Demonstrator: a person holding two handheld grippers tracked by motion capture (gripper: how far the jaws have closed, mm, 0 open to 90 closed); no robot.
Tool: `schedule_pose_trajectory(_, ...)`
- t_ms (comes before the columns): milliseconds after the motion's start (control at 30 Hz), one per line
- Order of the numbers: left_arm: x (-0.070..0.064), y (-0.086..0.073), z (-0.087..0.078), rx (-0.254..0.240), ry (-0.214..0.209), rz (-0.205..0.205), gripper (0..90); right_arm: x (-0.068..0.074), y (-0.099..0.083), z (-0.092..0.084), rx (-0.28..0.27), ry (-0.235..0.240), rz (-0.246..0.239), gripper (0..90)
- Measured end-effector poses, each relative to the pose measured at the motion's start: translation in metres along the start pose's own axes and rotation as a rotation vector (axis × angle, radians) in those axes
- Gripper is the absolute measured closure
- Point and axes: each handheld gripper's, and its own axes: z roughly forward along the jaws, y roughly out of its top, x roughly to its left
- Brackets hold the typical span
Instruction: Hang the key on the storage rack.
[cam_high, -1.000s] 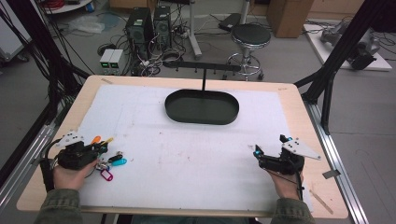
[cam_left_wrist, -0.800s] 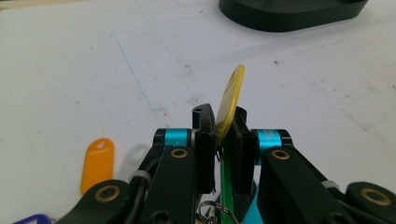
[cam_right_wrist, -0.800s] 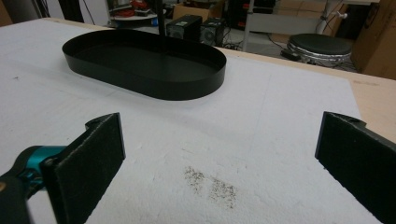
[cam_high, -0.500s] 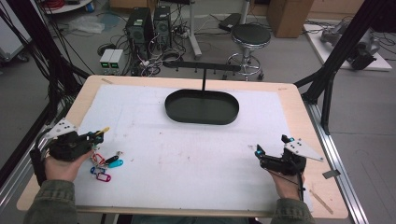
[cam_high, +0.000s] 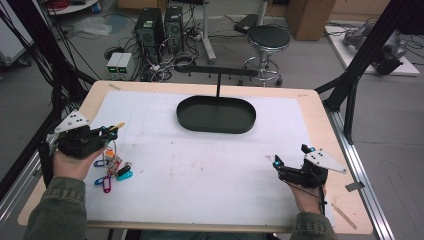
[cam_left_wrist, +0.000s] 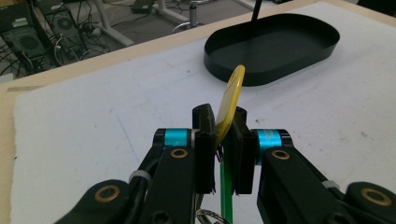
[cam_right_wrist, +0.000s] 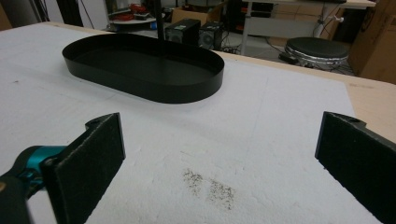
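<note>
Pinching the yellow tag (cam_left_wrist: 229, 100) lifts its key bunch (cam_high: 112, 170) clear in the left claw (cam_left_wrist: 224, 140); the right claw (cam_right_wrist: 219, 154) waits spread wide, empty.

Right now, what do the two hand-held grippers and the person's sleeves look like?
Both are black: the left hand-held gripper and right hand-held gripper each carry a grey three-cornered plate with dark dots, cyan collars and brass-coloured pivots. The jaws are flat black pads. Olive-green sleeves cover the forearms.
</note>
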Motion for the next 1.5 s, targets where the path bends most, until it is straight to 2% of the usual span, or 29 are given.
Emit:
schedule_pose_trajectory(733,-0.014,0.064,0.011,-0.055,-0.024,0.056,82.4,-0.001,0.001,-0.001,-0.015,-0.005,0.009,0.4)
schedule_pose_trajectory(867,-0.016,0.079,0.015,-0.078,-0.040,0.065,82.4,-0.001,0.001,-0.003,-0.021,-0.007,0.027,0.4)
schedule_pose_trajectory(1000,-0.017,0.090,0.022,-0.101,-0.055,0.059,82.4,-0.001,0.001,-0.002,-0.014,-0.009,0.023,0.4)
schedule_pose_trajectory(1167,-0.021,0.104,0.032,-0.094,-0.052,0.100,82.4,-0.001,0.001,-0.002,-0.018,-0.009,0.017,0.4)
schedule_pose_trajectory(1500,-0.024,0.124,0.049,-0.091,-0.043,0.119,82.4,-0.003,0.001,-0.004,-0.015,-0.004,0.038,0.4)
